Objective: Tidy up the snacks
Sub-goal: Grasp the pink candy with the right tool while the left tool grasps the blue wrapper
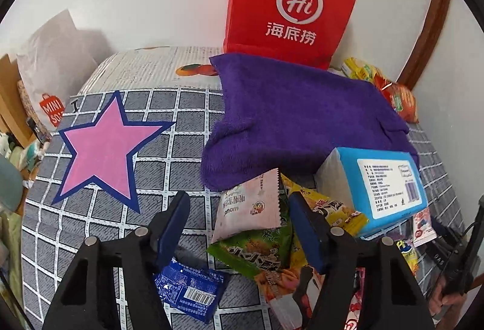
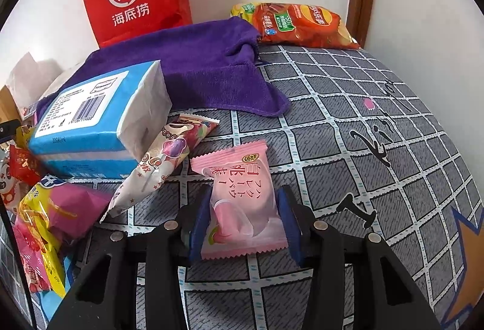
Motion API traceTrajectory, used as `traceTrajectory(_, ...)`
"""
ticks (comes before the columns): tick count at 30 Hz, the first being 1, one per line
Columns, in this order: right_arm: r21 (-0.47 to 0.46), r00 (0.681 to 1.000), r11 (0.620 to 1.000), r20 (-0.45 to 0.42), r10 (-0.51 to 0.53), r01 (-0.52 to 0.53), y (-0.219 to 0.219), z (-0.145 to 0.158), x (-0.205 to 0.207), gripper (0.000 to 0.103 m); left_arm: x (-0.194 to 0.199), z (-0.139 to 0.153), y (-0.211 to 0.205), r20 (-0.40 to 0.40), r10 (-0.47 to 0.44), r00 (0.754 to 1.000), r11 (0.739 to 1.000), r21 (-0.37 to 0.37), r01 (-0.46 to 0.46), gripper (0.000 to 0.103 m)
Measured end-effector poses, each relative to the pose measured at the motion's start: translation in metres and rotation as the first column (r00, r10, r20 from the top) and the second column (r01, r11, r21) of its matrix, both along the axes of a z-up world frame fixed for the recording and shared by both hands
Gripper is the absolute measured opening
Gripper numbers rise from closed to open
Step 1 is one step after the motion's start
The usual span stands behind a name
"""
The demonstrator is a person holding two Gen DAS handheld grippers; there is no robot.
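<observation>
Left wrist view: left gripper (image 1: 239,227) spread, nothing pinched; pale pink snack packet (image 1: 251,209) and green packet (image 1: 257,251) between the fingers (pads not pressing), small blue packet (image 1: 190,290) at 7 o'clock on the grey checked cover (image 1: 169,154). Right wrist view: right gripper (image 2: 242,224) pinching a pink peach-print packet (image 2: 239,203); blue tissue pack (image 2: 96,118) at 10 o'clock, purple towel (image 2: 205,70) at 12.

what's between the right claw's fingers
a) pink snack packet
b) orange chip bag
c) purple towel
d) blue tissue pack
a: in the right wrist view the pink snack packet sits between the right claw's two blue pads, which press on its sides.
</observation>
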State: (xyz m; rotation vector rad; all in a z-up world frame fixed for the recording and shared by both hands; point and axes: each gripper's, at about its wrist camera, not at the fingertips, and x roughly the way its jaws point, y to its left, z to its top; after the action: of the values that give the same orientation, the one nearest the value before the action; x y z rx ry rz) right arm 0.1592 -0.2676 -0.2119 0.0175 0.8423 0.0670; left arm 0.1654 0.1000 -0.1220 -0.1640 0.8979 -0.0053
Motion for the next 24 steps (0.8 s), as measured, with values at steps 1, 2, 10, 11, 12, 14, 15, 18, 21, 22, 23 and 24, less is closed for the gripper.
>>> traceTrajectory(1,-0.001,1.000,1.000,0.000,0.000,0.000,0.000,0.000,0.000,0.045,-0.001,0.000,0.004,0.002,0.003,1.000,1.000,-0.009,-0.003,0.060)
traceTrajectory(2,-0.001,1.000,1.000,0.000,0.001,-0.001,0.000,0.000,0.000,0.045,-0.003,0.001,0.008,0.004,0.009,1.000,1.000,-0.016,-0.009,0.057)
traceTrajectory(10,-0.002,1.000,1.000,0.002,0.002,-0.002,0.000,-0.001,0.000,0.046,-0.012,-0.003,0.029,-0.007,0.027,1.000,0.999,-0.026,-0.027,0.051)
traceTrajectory(11,-0.002,1.000,1.000,0.003,0.002,-0.002,0.000,-0.001,0.000,0.046,-0.014,-0.004,0.030,-0.005,0.024,1.000,0.999,-0.027,-0.025,0.049)
traceTrajectory(12,-0.002,1.000,1.000,0.003,0.002,-0.002,0.000,-0.001,0.000,0.046,-0.015,-0.005,0.032,-0.005,0.023,1.000,0.999,-0.035,-0.023,0.049)
traceTrajectory(14,-0.001,1.000,1.000,0.003,0.001,-0.001,0.000,-0.001,0.000,0.046,-0.018,-0.005,0.036,-0.009,0.027,1.000,0.998,-0.059,-0.027,0.049)
traceTrajectory(15,-0.002,1.000,1.000,0.003,0.001,-0.001,0.000,-0.001,0.000,0.046,-0.021,-0.005,0.038,-0.010,0.032,0.999,0.997,-0.072,-0.032,0.049)
traceTrajectory(18,-0.002,1.000,1.000,0.004,0.001,-0.001,0.000,-0.001,0.000,0.046,-0.032,-0.005,0.041,-0.012,0.030,0.999,0.997,-0.076,-0.031,0.054)
traceTrajectory(21,0.000,1.000,1.000,0.007,0.000,0.000,0.000,-0.001,0.000,0.046,-0.042,-0.006,0.040,-0.011,0.017,1.000,0.999,-0.048,-0.017,0.066)
traceTrajectory(22,0.000,1.000,1.000,0.007,0.000,0.000,0.000,-0.001,0.000,0.046,-0.044,-0.009,0.040,-0.018,0.011,1.000,0.999,-0.040,-0.012,0.067)
traceTrajectory(23,0.000,1.000,1.000,0.007,0.000,0.000,0.000,-0.001,0.000,0.046,-0.046,-0.012,0.039,-0.028,0.006,1.000,0.999,-0.033,-0.007,0.067)
traceTrajectory(24,0.000,1.000,1.000,0.008,0.000,0.000,0.000,-0.001,0.000,0.046,-0.047,-0.016,0.039,-0.042,0.002,0.999,1.000,-0.026,-0.003,0.068)
